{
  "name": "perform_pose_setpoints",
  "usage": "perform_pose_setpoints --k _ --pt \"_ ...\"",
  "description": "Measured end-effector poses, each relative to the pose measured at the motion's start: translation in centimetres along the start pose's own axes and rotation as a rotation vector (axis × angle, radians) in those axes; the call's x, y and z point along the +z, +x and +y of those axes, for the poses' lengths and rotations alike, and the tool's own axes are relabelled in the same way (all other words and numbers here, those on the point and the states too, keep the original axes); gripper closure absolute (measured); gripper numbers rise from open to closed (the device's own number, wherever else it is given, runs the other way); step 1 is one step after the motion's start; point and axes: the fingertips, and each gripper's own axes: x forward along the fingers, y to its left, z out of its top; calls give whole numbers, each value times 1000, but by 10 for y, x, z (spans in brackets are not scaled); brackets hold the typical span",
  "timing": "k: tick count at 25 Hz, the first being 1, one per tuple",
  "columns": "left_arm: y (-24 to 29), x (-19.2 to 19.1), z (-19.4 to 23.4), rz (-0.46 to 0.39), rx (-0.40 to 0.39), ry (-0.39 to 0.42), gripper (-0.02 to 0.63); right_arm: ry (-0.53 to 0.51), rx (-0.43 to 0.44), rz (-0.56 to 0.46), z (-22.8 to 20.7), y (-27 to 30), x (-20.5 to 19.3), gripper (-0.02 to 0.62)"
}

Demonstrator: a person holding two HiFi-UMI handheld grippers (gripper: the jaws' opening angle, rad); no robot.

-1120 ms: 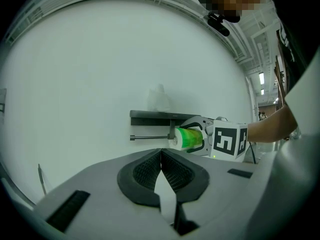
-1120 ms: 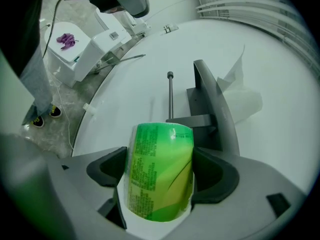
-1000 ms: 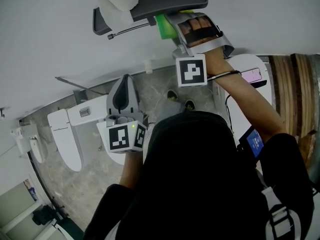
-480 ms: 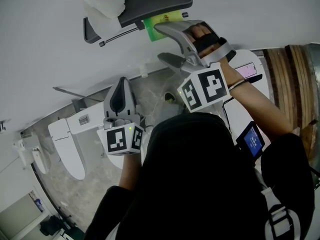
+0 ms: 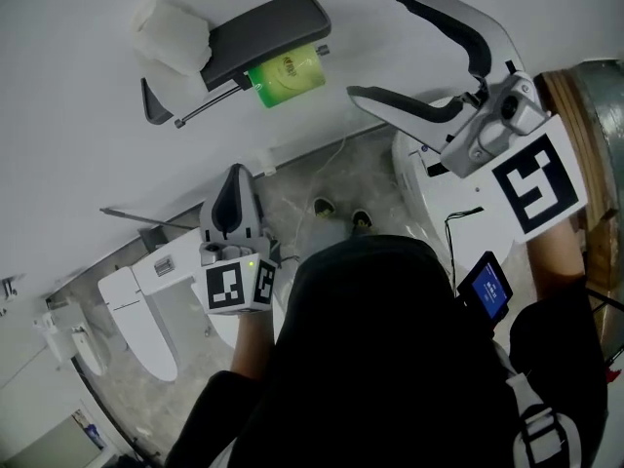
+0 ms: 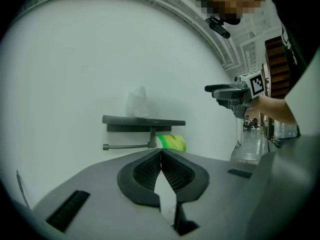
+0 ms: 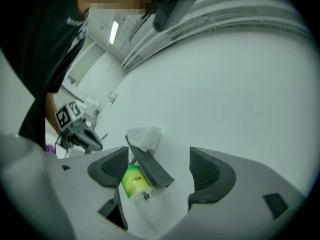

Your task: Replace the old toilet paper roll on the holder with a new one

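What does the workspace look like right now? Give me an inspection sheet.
Surface: white wall, bare around the holder.
Job's things: dark holder on the wall; green-wrapped roll under its shelf.
Clutter: white tissue wad on top of the shelf.
Grippers: left gripper shut, empty, held low; right gripper open, empty, beside the holder and apart from it.
Cables: thin black cable over the white fixture at right.
Surroundings: toilet, grey stone floor.
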Motion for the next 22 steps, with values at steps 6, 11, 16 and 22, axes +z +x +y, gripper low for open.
perform_pose_setpoints --k 6,11,16,22 --pt "16 8 -22 -17 -70 33 583 326 -142 -174 -51 -62 1 230" --pt "24 12 -36 -18 -109 39 583 444 -250 -181 -63 -96 -25 302" --pt "32 12 -47 -9 -142 46 583 563 -317 -209 -68 -118 -45 400" --pt "37 10 -53 -5 -157 45 583 585 -324 -213 -64 -126 -58 506"
